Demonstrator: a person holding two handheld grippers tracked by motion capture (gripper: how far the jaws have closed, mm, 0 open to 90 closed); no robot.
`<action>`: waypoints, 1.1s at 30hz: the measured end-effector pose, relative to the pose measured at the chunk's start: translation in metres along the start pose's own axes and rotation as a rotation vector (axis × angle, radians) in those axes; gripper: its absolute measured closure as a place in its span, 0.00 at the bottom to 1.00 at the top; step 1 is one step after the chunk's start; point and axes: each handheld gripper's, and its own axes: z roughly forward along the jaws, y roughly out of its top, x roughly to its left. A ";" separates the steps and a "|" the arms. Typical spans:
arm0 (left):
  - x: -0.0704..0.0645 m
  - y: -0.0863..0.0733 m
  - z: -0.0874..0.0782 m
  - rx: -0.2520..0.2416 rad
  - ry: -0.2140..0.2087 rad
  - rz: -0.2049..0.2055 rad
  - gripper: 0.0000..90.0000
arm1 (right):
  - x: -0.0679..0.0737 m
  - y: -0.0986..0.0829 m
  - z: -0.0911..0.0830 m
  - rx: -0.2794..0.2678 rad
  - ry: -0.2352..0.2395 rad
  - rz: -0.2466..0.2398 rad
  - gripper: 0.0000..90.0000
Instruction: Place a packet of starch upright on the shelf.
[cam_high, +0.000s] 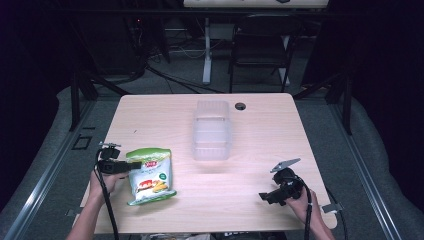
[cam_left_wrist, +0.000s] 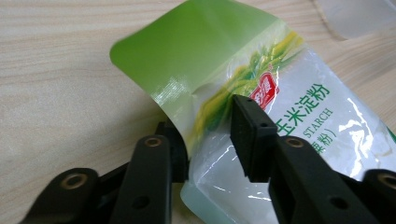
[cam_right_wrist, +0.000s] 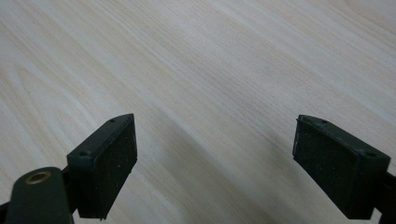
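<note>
Pale wooden bench (cam_high: 260, 125): at its left, the left gripper (cam_high: 134, 165) had its fingers (cam_left_wrist: 250, 135) pinching the green top edge of the starch bag (cam_high: 150, 175), lying flat; right gripper (cam_high: 263, 197) hovered apart, fingers (cam_right_wrist: 105, 163) spread wide, empty.

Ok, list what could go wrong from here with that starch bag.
1. The left tongs pinch only the curled upper edge of the starch bag; the slick film may slip out if lifted.
2. Hanging from one edge, the bag could swing or sag and catch the rim of the clear plastic container.
3. The right tongs hang open over bare table, away from the bag, so they offer no support.
</note>
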 end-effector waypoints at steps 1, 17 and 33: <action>0.000 -0.001 -0.001 0.001 -0.006 0.004 0.85 | 0.000 0.000 0.000 0.001 0.000 0.000 0.15; -0.013 -0.006 -0.008 -0.029 0.038 0.061 0.95 | 0.000 0.000 0.000 0.000 -0.004 0.001 0.15; -0.033 -0.007 -0.019 -0.082 0.094 0.123 0.99 | 0.000 -0.001 -0.001 -0.003 -0.019 -0.006 0.15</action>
